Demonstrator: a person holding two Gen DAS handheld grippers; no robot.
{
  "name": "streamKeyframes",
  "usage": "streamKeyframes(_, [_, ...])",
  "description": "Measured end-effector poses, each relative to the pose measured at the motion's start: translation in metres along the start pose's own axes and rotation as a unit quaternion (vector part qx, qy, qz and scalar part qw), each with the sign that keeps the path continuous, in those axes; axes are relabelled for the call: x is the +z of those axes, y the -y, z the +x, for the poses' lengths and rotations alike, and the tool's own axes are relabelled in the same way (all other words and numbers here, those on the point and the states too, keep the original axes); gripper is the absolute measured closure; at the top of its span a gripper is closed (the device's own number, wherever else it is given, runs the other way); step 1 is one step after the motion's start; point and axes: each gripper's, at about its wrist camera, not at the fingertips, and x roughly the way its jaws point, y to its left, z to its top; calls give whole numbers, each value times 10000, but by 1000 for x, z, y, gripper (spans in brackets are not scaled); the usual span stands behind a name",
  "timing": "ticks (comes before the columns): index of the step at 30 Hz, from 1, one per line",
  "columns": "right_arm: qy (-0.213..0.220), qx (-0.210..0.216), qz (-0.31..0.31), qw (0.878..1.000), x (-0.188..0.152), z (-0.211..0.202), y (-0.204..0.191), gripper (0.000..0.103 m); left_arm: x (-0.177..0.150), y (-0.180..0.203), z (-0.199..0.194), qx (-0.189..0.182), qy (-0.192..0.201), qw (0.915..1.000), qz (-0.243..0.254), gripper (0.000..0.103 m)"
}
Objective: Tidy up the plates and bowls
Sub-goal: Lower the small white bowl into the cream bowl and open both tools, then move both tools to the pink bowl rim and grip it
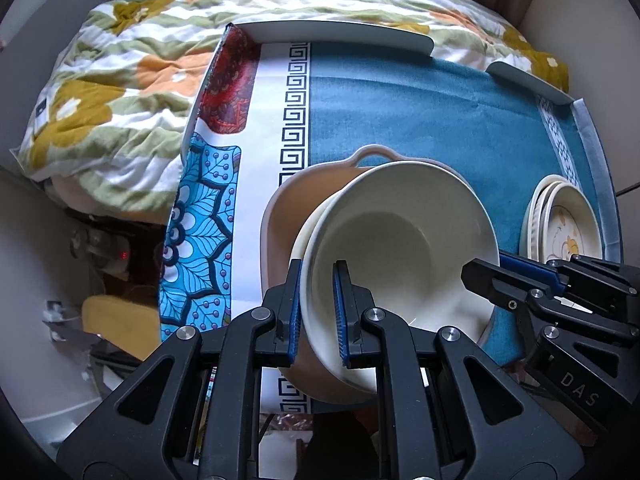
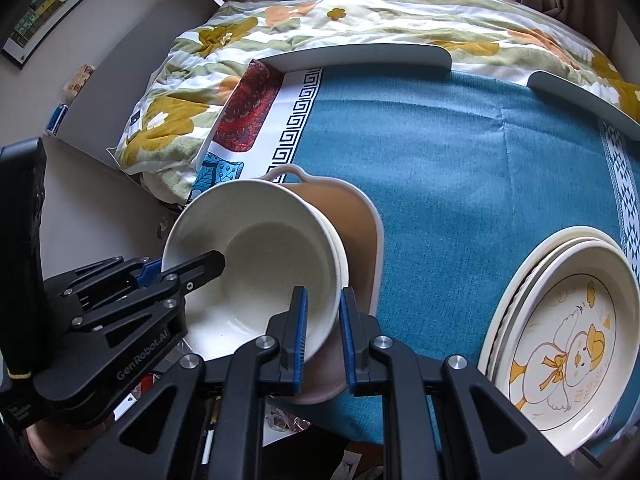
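Note:
Two nested white bowls (image 1: 400, 240) (image 2: 256, 248) sit tilted in a tan dish (image 1: 288, 208) (image 2: 352, 208) with a loop handle, on the blue tablecloth (image 1: 420, 112). My left gripper (image 1: 318, 312) is shut on the bowls' near-left rim, one finger inside and one outside. In the right wrist view the left gripper (image 2: 184, 266) reaches in from the left. My right gripper (image 2: 324, 332) is shut on the opposite rim of the same bowls, and the left wrist view shows the right gripper (image 1: 486, 268) at the bowls' right edge. A stack of plates (image 1: 560, 224) (image 2: 560, 340), the top one with a duck drawing, lies to the right.
A floral quilt (image 1: 120, 100) (image 2: 320, 28) covers the bed beyond the table. Grey raised rails (image 1: 340, 36) (image 2: 360, 56) edge the far side of the table. A patterned cloth (image 1: 208, 208) hangs over the left edge. Open blue cloth (image 2: 460, 160) lies between dish and plates.

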Motion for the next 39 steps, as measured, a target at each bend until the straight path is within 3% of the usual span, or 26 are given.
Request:
streamKeyframes(8, [27,57,23,10000,-2,-2,1,88,1,6,-1,459,29,9986,249,92])
streamKeyframes(18, [220,144,26,9997,-5,-16,0,88,2,2,-13,318,154,9992,204,92])
streamKeyframes(21, [544,114,-90,9984,-2,-38,-3,88,1,-1,-30,249,330,9991,139,92])
streamKeyframes(26, [1041,178,-571,9928,-5,-84,-14,88,-13,-13,-84,-32,1146,9933,110,92])
streamKeyframes(27, [1115,193,-660,9914,-8,-91,-16,82,-18,-15,-92,37,1275,9918,124,92])
streamKeyframes(29, [1294,60,-789,9884,-18,-104,-21,47,-28,-19,-102,145,1386,9901,164,91])
streamKeyframes(30, [1363,14,-812,9873,-23,-107,-22,18,-33,-21,-103,171,1381,9901,170,91])
streamKeyframes(31, [1430,13,-820,9863,-29,-110,-22,2,-38,-25,-103,168,1361,9904,163,91])
streamKeyframes(35, [1632,-126,-772,9835,-50,-103,-21,1,-58,-40,-86,-58,1117,9937,42,91])
streamKeyframes(39, [1417,-228,-623,9877,-59,-81,-15,1,-73,-50,-68,-317,885,9956,-43,91])
